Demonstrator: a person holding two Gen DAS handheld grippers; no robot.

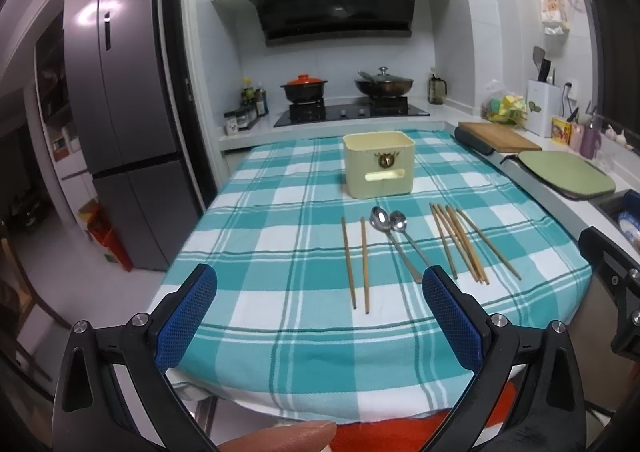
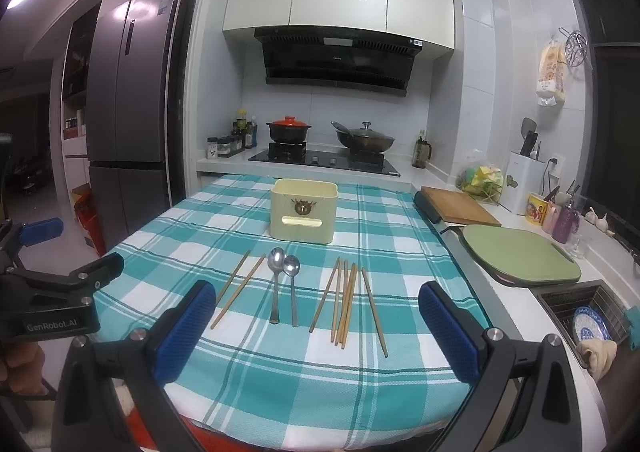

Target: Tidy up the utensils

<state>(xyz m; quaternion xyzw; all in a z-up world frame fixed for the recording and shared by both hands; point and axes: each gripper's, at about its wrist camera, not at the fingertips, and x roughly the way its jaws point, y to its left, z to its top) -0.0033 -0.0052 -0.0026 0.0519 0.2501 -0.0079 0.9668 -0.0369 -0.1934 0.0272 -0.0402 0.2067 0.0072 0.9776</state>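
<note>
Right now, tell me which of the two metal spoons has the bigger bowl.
The left spoon has the bigger bowl. It lies beside the pair of chopsticks, and its bowl reaches nearer the cream holder than that of the smaller right spoon.

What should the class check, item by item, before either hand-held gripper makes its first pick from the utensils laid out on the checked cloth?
1. Left hand-held gripper open and holding nothing: ok.
2. Right hand-held gripper open and holding nothing: ok.
3. Cream holder upright, top open, behind the utensils: ok.
4. Holder's inside free of contents: cannot tell, the inside is hidden.
5. Two spoons lie side by side, apart from the chopsticks: ok.
6. Chopstick bundle lies with sticks crossing and touching, so lifting one alone is hard: not ok. The chopstick pair to the left lies spread apart: ok.
</note>
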